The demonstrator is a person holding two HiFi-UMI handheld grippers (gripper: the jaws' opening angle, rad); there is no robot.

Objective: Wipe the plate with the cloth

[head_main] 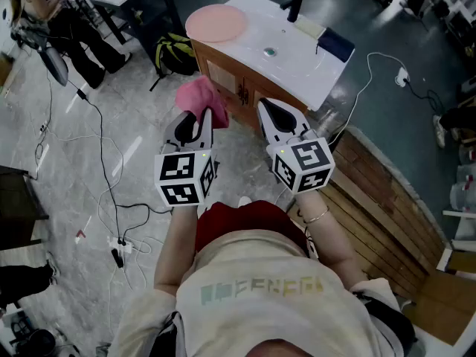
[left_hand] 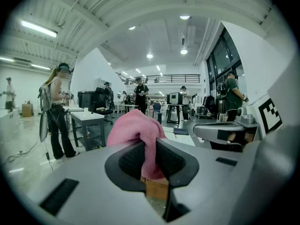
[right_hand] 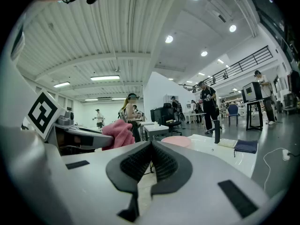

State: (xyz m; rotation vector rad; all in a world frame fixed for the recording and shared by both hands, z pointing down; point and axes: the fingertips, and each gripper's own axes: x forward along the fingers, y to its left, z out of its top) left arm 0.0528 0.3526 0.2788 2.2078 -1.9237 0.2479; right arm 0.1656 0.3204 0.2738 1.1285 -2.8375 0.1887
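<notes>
Left gripper (head_main: 202, 123) — fingers clamped on a bunched pink cloth (head_main: 195, 95), held in the air short of the white worktop (head_main: 305, 62). Right gripper (head_main: 269, 114) — fingers pressed together, nothing between them. Pink plate (head_main: 216, 22) lies at the worktop's left end, apart from both grippers.

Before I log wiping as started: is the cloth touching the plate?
Apart. Head view: the cloth sits clamped in the left gripper, short of the counter where the plate lies.

Left claw (left_hand: 151, 153) pinching cloth (left_hand: 136, 128), right claw (right_hand: 151, 156) closed
</notes>
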